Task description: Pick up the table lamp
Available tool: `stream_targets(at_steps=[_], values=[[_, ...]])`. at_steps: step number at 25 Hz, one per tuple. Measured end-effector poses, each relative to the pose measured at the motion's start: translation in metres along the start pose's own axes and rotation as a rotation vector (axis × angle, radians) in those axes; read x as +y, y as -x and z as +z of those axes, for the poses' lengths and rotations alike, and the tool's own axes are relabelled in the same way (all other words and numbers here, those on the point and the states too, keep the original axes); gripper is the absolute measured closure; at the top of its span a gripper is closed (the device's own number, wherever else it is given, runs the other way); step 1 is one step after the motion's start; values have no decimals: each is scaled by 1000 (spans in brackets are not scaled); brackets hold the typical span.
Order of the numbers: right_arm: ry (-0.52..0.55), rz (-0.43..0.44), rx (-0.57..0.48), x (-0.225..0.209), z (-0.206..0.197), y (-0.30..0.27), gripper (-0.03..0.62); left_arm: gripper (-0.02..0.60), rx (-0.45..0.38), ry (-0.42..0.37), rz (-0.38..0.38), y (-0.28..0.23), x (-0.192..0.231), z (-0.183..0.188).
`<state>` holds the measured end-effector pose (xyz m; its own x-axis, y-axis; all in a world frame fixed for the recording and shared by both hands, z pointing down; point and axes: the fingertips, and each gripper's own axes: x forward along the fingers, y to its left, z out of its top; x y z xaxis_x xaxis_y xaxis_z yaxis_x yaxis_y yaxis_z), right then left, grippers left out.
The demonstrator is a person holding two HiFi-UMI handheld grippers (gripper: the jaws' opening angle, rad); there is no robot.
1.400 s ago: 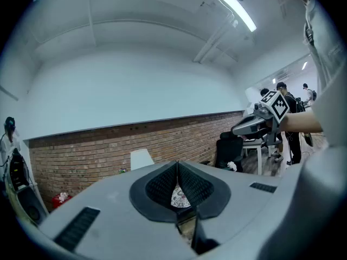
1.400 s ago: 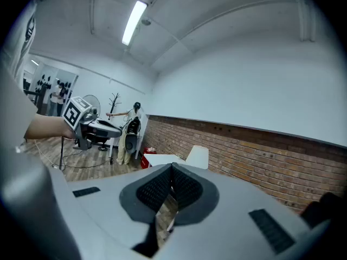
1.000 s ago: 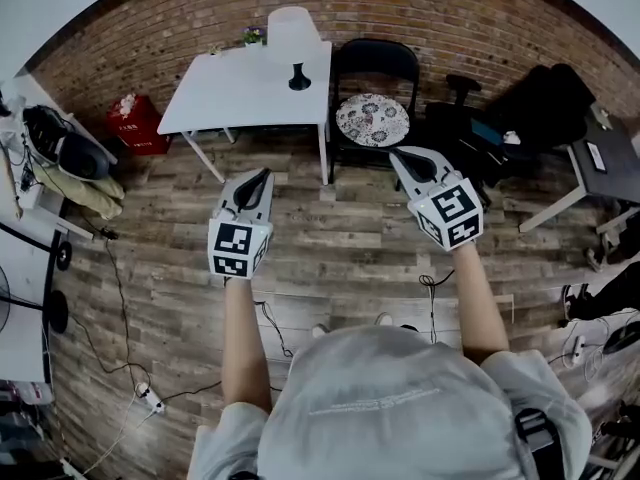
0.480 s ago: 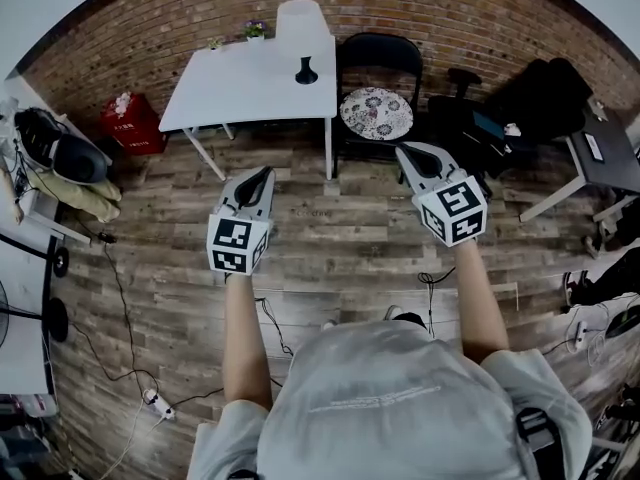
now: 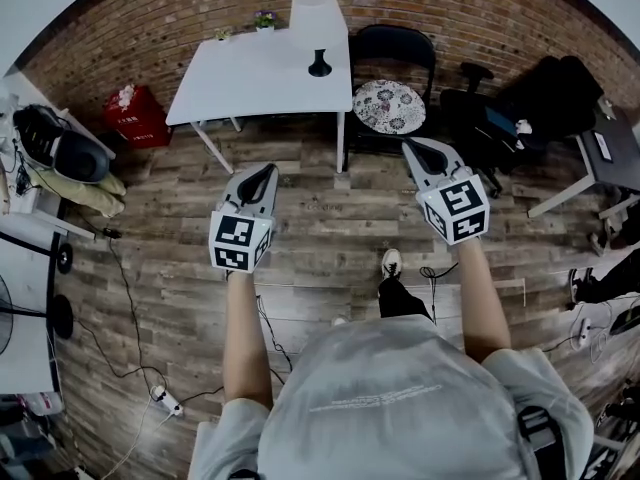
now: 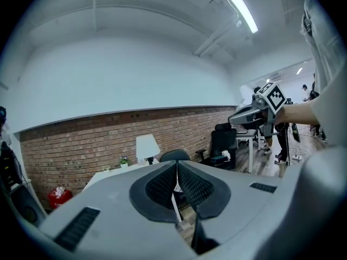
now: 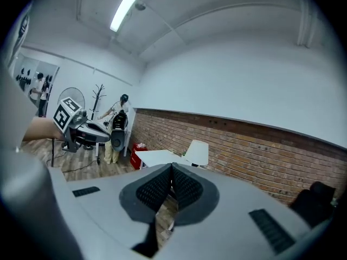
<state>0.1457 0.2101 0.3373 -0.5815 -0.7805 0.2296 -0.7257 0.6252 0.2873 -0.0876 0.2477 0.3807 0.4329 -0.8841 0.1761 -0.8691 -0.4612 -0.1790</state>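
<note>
Both my left gripper (image 5: pixel 262 175) and right gripper (image 5: pixel 419 152) are pressed together, empty, well short of the lamp (image 5: pixel 314 16) at the table's (image 5: pixel 240 83) far edge; probably light and top-heavy, so I'd pinch its stem (image 5: pixel 319 60).

The table (image 5: pixel 250 78) is white. On it, the lamp (image 5: pixel 315 13) has a white shade and a black base. Left of the table sits a red box (image 5: pixel 131 120); right of it, a black chair (image 5: pixel 395 48) holds a white cushion (image 5: pixel 390 105) with a dark floral pattern. Behind the table the wall (image 5: pixel 150 18) is red-brown brick; under it the floor (image 5: pixel 330 228) is grey-brown wood plank. The left gripper (image 5: pixel 265 171) and right gripper (image 5: pixel 415 148) are grey with black textured pads (image 6: pixel 162 186); their cubes (image 5: pixel 240 243) carry black-and-white square markers
</note>
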Motion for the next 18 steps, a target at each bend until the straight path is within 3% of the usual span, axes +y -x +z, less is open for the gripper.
stream_targets(at_steps=[7, 18], values=[[-26, 19, -27, -24, -4, -52, 592, 565, 23, 32, 17, -31, 23, -12], [-26, 113, -35, -112, -6, -171, 579, 565, 70, 50, 112, -144, 88, -2]])
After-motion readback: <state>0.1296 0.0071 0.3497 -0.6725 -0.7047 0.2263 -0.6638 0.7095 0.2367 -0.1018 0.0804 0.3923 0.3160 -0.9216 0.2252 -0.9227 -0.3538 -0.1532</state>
